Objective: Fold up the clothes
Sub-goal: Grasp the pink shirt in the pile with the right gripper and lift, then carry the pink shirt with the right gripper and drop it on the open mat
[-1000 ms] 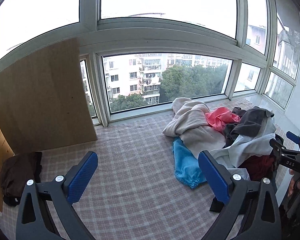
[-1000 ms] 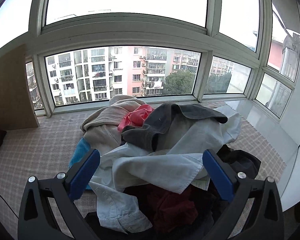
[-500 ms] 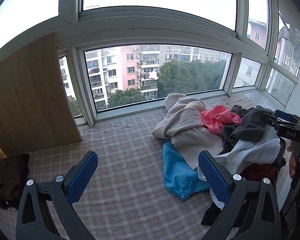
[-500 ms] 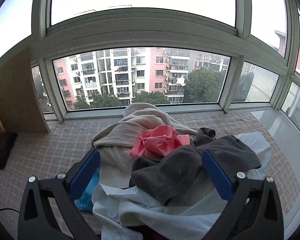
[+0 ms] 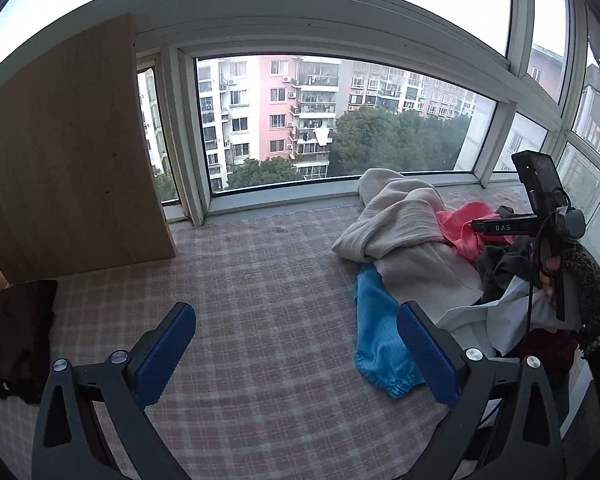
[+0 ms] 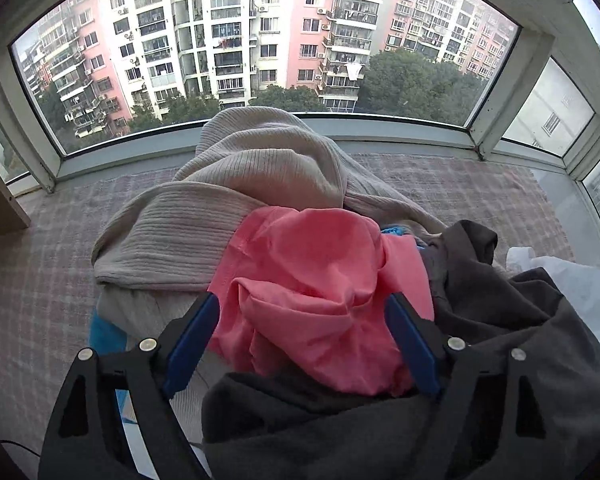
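Checked mat left of clothes pile bare.

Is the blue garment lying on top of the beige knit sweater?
No, the blue garment lies on the checked mat, partly tucked under the beige knit sweater.

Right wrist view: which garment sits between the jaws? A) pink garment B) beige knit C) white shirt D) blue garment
A: the pink garment bunches between the blue pads of the right gripper, whose jaws are closing; the beige knit lies beyond it, toward the window.
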Available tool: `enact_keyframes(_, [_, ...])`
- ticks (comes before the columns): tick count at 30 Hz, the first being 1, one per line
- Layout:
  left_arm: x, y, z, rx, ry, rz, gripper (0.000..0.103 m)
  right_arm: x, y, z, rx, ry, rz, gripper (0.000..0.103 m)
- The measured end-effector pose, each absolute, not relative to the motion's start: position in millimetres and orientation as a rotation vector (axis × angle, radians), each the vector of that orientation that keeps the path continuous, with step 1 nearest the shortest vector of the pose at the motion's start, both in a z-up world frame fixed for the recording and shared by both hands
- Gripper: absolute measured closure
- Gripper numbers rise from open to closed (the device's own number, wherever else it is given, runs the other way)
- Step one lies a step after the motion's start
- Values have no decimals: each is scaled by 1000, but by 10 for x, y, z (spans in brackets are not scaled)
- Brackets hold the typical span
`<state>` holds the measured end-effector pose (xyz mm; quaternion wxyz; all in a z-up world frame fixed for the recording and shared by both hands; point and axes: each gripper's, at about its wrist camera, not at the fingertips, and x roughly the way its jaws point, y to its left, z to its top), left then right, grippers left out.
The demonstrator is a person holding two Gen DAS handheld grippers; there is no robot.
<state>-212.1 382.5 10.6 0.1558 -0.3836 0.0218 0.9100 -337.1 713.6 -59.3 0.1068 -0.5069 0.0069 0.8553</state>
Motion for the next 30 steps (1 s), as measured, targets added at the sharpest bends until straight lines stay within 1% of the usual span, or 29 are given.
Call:
enact_keyframes(2, [-2147, 3843, 72, -1110, 55, 2593, 2, -3438, 7126, -633, -1513, -9, 2510, 20])
enact_keyframes(3, [-2145, 3858, 61, -1108, 61, 2592, 2, -3463, 7117, -673, -1534, -22, 2502, 29])
enact_keyframes(4, [-2144, 3871, 56, -1106, 73, 2592, 2, -3489, 7110, -730, -1565, -30, 2491, 43])
enact_keyframes(5, [-2142, 3875, 59, -1102, 85, 2593, 2, -3514, 7103, -787, -1597, -38, 2479, 51])
enact_keyframes(6, [-2140, 3873, 64, -1098, 94, 2594, 2, -3531, 7112, -845, -1625, -31, 2475, 68])
enact_keyframes(7, [-2138, 3870, 68, -1094, 104, 2595, 2, -3539, 7136, -904, -1650, -10, 2478, 82])
enact_keyframes(9, [-2135, 3852, 79, -1089, 118, 2599, 2, -3523, 7170, -916, -1660, 57, 2519, 93])
enact_keyframes(11, [-2139, 3796, 91, -1089, 114, 2609, 2, -3477, 7183, -749, -1611, 118, 2596, 95])
enact_keyframes(15, [-2166, 3652, 105, -1101, 97, 2636, 2, -3423, 7159, -76, -1444, 123, 2732, 97])
enact_keyframes(20, [-2172, 3451, 174, -1099, 59, 2672, 2, -3383, 7083, 1144, -1164, 103, 2875, 98])
enact_keyframes(23, [-2123, 3307, 290, -1068, 47, 2717, 2, -3258, 6825, 1905, -996, 47, 2976, 98])
enact_keyframes(27, [-2022, 3021, 484, -1021, 3, 2780, 2, -3002, 6269, 2846, -757, -11, 3142, 98])
enact_keyframes(30, [-1910, 2712, 631, -980, -39, 2841, 2, -2727, 5717, 3415, -599, -66, 3241, 98])
